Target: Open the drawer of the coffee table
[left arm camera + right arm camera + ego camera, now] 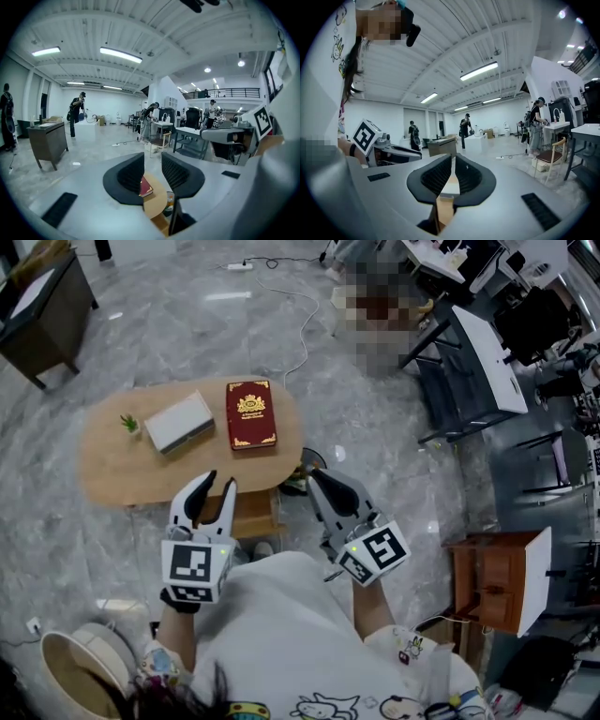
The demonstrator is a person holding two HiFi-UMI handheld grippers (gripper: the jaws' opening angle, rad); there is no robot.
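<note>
Marble floor [187, 324], one coffee table [112, 470]: one book [250, 414], one box [178, 422], one plant [129, 423]. Near, left gripper [219, 480] released, right gripper [316, 476] clenched empty.

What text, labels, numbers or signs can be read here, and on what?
No text is readable.
Red book on the coffee table: gold crest and lettering on the cover, too small to read.
White box: no print visible.
Left tool and right tool: square black-and-white markers, no letters.
Person's shirt: cartoon prints, any words too small to read.
</note>
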